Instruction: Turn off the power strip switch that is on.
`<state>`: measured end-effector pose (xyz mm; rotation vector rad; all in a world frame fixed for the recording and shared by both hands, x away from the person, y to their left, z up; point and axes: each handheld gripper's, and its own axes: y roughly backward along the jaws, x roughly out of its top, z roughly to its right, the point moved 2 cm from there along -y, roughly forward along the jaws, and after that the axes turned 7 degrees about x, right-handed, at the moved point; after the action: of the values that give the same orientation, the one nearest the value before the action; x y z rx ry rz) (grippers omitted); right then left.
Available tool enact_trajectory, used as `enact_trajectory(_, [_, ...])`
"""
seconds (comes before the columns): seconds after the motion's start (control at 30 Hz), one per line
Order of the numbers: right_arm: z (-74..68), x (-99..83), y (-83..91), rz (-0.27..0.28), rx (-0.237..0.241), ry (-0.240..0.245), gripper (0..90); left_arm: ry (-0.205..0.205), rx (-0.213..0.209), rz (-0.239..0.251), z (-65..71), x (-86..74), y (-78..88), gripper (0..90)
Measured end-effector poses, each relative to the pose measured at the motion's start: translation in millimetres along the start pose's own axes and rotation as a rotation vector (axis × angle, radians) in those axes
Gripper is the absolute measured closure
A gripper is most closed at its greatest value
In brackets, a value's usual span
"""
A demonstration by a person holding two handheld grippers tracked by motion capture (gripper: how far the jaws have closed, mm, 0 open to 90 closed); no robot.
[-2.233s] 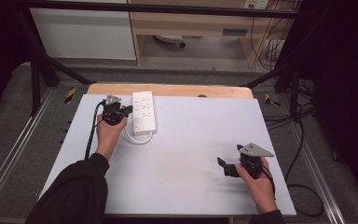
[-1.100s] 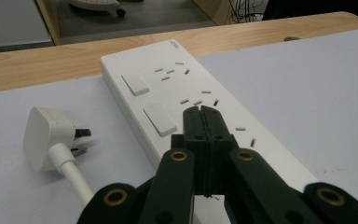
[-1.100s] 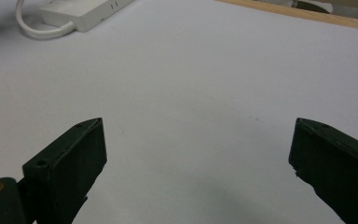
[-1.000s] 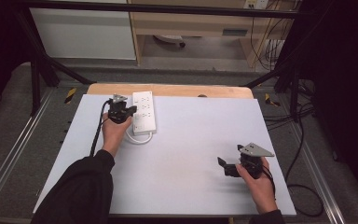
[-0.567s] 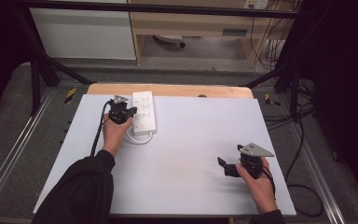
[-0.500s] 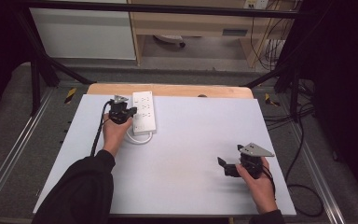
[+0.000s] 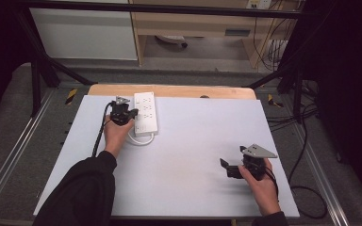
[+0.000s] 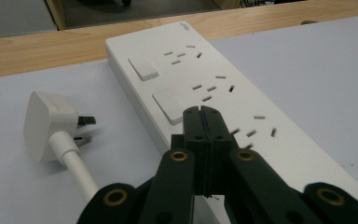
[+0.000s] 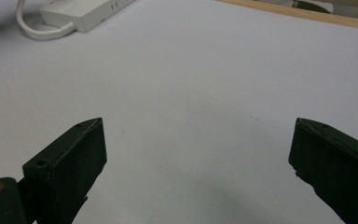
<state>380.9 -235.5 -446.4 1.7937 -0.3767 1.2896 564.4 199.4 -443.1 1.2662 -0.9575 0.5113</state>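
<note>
In the high view, a white power strip [image 7: 145, 113] lies near the far left part of the white table [image 7: 193, 141], its cable looping out at the near end. The left gripper [image 7: 131, 113] sits at the strip's left edge, held by the left hand [image 7: 116, 134], with its tips over the strip. The right gripper [image 7: 226, 167] rests well apart, near the front right of the table, its jaws pointing left and spread wide with nothing between them. In the left gripper view, the black jaws are pressed together, tip to tip, holding nothing, and they sit above the strip's top face just beside the nearer of two rocker switches [image 8: 168, 106]; rows of socket slots run along the strip. A white plug [image 8: 51, 123] lies on the table to the left of the strip, prongs toward it, not inserted. In the right gripper view, the two jaws stand far apart over bare table, and the strip's cable end shows at the top left corner.
</note>
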Motion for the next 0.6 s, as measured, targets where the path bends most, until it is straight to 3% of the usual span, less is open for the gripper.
enact_trajectory(0.6, [0.4, -0.2, -0.2, -0.001, 0.001, -0.001, 4.5, -0.009, 0.005, -0.007, 2.1, -1.5, -6.3, 90.0])
